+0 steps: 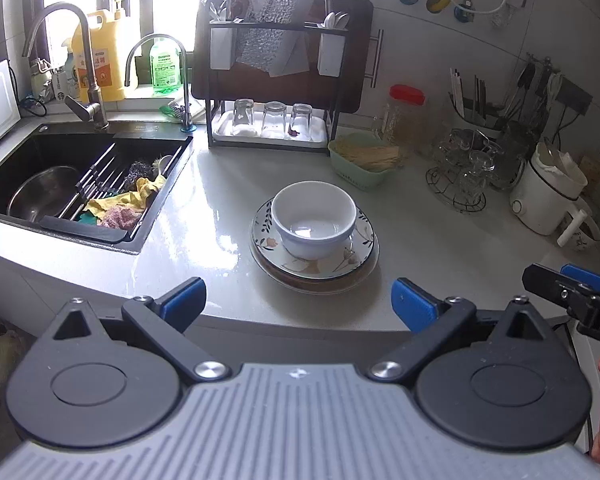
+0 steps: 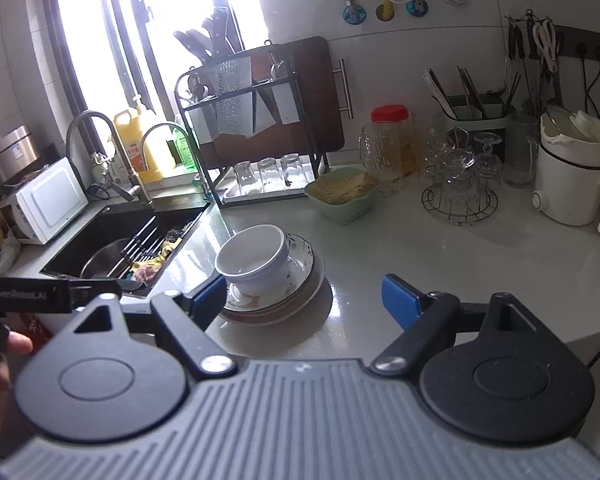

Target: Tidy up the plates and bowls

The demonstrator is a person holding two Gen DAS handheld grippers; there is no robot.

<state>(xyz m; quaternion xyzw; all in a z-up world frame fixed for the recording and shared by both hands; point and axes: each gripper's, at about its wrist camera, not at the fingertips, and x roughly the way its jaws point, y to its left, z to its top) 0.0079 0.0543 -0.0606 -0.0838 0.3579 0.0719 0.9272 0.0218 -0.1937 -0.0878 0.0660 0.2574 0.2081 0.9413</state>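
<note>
A white bowl (image 1: 314, 218) stands upright on a floral plate (image 1: 266, 236), which rests on a brown-rimmed plate (image 1: 320, 283), all stacked on the white counter (image 1: 216, 200). My left gripper (image 1: 298, 306) hovers open just short of the stack, over the counter's near edge, nothing between its blue pads. In the right wrist view the same bowl (image 2: 256, 262) and plates (image 2: 300, 276) lie ahead and left. My right gripper (image 2: 304, 300) is open and holds nothing, its left pad just before the plates' near rim. The right gripper's tip (image 1: 572, 286) shows at the left view's right edge.
A black sink (image 1: 80, 184) with a steel bowl, rack and rags lies left of the stack. Behind stand a dish rack with upturned glasses (image 1: 272, 120), a green basket (image 1: 362, 160), a red-lidded jar (image 1: 406, 114), a wire stand of glasses (image 1: 460, 172) and a white kettle (image 1: 548, 192).
</note>
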